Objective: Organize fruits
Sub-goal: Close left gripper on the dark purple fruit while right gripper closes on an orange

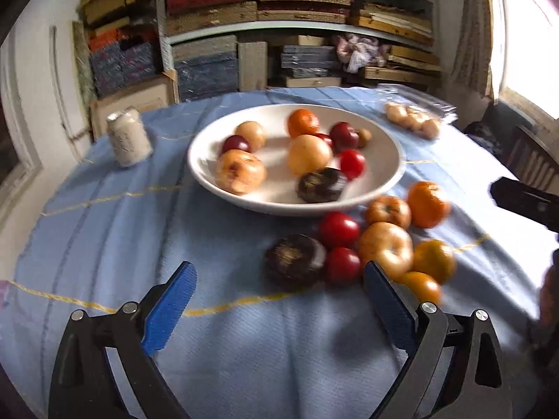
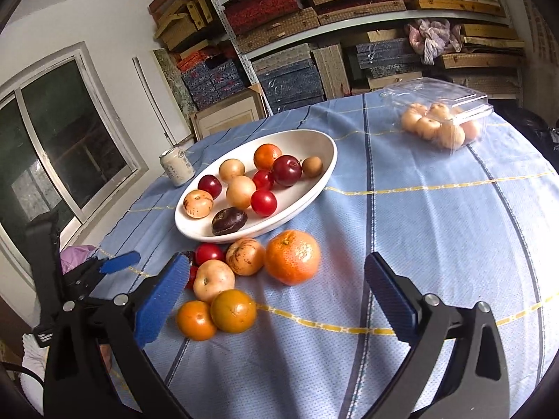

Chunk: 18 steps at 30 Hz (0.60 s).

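I am looking over a table draped in a blue cloth [image 2: 436, 230] with yellow and dark stripes, in a room where shelves [image 2: 349, 21] are holding stacked woven boxes beside a window [image 2: 59, 146]. My left gripper [image 1: 279, 279] and right gripper [image 2: 276, 276] are both hanging with jaws spread, pinching nothing. Fruits are sitting in the white bowl [image 2: 314, 181], more are lying in a loose cluster [image 2: 244, 279] just beside it, and a can [image 2: 176, 167] is standing behind. A clear box [image 2: 450, 111] is holding what may be peaches.
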Tool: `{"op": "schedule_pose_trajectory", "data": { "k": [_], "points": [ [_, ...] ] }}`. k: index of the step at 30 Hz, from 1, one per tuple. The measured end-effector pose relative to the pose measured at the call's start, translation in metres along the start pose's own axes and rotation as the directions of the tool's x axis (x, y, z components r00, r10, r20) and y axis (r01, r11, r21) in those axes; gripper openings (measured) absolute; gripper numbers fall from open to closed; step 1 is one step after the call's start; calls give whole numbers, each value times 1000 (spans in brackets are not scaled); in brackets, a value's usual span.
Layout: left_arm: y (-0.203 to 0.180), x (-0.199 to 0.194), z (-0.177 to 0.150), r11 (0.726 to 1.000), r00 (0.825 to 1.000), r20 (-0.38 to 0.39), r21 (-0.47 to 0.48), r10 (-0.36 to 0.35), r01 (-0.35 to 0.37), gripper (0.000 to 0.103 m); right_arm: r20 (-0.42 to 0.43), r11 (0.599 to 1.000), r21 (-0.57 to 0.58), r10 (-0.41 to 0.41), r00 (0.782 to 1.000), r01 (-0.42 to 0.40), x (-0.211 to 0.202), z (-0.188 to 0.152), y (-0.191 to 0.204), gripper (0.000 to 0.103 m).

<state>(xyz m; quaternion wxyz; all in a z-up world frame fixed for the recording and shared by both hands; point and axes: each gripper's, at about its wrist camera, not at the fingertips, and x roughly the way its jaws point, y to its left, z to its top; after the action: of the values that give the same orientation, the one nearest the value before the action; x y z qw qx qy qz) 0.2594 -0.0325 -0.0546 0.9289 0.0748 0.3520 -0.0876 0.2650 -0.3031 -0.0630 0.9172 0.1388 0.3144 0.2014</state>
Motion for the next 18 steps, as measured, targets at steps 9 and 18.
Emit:
{"op": "schedule_pose_trajectory", "data": {
  "k": [9,18],
  "points": [
    [24,25,7,997,995,-98,-79,-33,26,97,-16,1000,18,20,1000,-20,1,-1,2,98],
    [25,44,19,998,990,-139,-69,-21,11,99,-31,999,31,35,999,-34,4,-2,2,98]
  ]
}}
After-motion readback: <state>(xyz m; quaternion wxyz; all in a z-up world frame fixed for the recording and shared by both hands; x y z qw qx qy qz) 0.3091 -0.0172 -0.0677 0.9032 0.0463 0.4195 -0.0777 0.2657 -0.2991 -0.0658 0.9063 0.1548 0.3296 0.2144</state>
